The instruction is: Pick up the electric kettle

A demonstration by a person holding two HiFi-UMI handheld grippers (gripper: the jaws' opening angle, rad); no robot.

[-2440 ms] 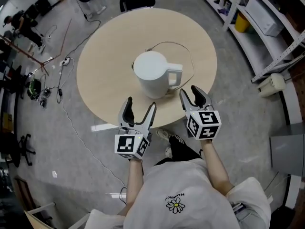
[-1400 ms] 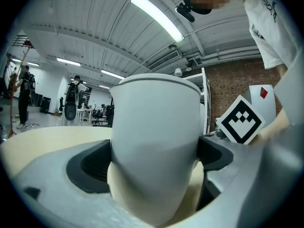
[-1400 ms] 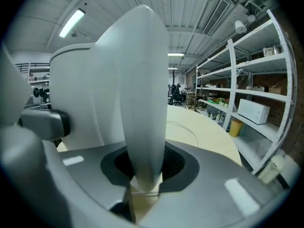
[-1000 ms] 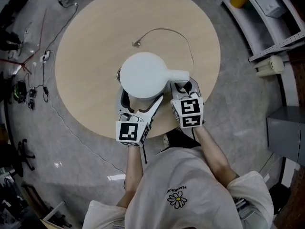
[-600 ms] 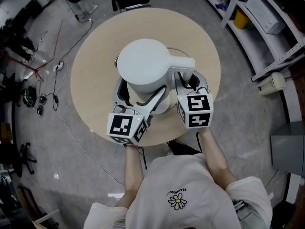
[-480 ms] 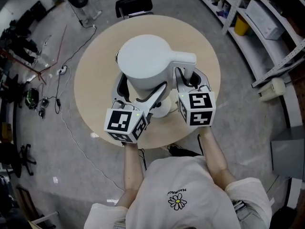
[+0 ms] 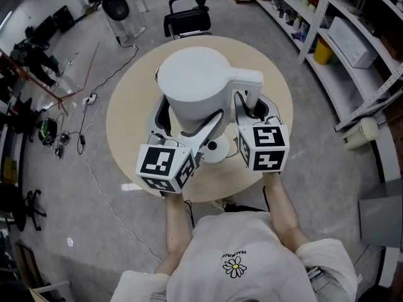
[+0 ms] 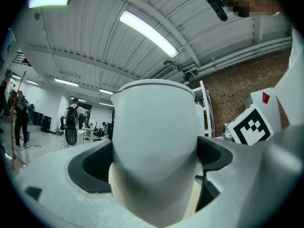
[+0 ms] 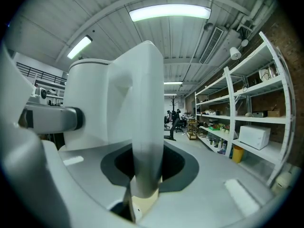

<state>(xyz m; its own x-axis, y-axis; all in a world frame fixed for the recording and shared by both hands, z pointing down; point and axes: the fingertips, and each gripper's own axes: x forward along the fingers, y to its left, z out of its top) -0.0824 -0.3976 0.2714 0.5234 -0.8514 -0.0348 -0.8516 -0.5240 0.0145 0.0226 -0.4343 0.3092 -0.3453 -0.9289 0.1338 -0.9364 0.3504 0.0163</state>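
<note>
The white electric kettle (image 7: 192,83) hangs in the air above the round wooden table (image 7: 129,128), clear of its round white base (image 7: 218,150). My left gripper (image 7: 187,119) is shut on the kettle's body (image 8: 154,137), one dark pad (image 8: 92,167) on each side. My right gripper (image 7: 253,109) is shut on the kettle's handle (image 9: 147,122), which stands upright between its jaws. The handle (image 7: 247,78) points right in the head view. The kettle hides the jaw tips from above.
A black office chair (image 7: 189,8) stands behind the table. Metal shelves (image 7: 352,30) with boxes and a yellow bin (image 7: 323,50) run along the right. Cables and a power strip (image 7: 85,83) lie on the floor at left.
Both grippers came in round the kettle, closed on its body and handle, and rose with it. The kettle has come off its base, which stays on the table.
</note>
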